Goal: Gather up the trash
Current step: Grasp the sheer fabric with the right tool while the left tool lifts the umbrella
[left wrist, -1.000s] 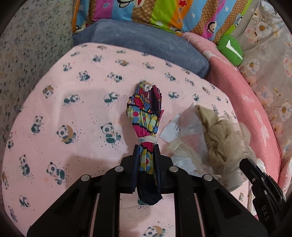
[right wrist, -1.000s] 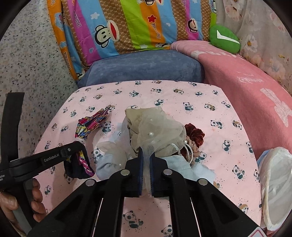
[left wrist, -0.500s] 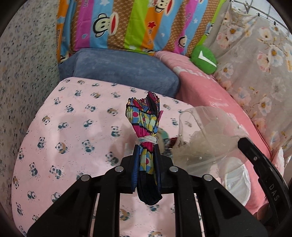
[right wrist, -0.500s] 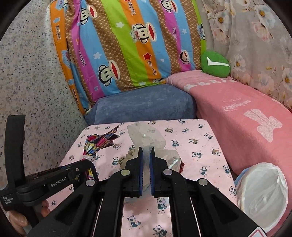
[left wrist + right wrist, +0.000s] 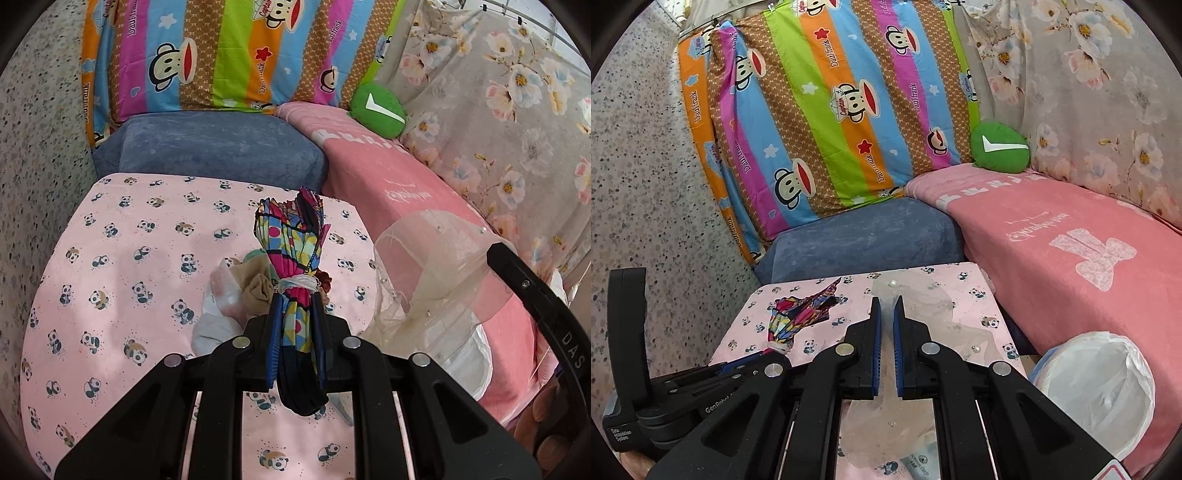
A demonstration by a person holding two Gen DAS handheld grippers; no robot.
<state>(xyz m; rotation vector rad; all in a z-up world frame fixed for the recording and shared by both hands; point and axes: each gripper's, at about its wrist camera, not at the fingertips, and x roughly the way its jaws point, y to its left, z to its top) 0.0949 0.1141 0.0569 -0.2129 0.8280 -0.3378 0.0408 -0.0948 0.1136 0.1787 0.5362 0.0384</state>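
Now, step: both loads lifted off the desk (image 5: 110, 258).
Left gripper (image 5: 297, 332): fingers clamp a tied colourful cloth bundle (image 5: 291, 243).
Right gripper (image 5: 884, 347): fingers pinch sheer beaded fabric (image 5: 923, 310).
Next: carry both rightward to the lined bin (image 5: 1097, 391).

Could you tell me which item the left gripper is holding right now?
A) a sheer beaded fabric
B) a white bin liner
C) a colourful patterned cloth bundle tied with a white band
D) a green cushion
C: in the left wrist view the colourful bundle sits clamped in the left gripper.
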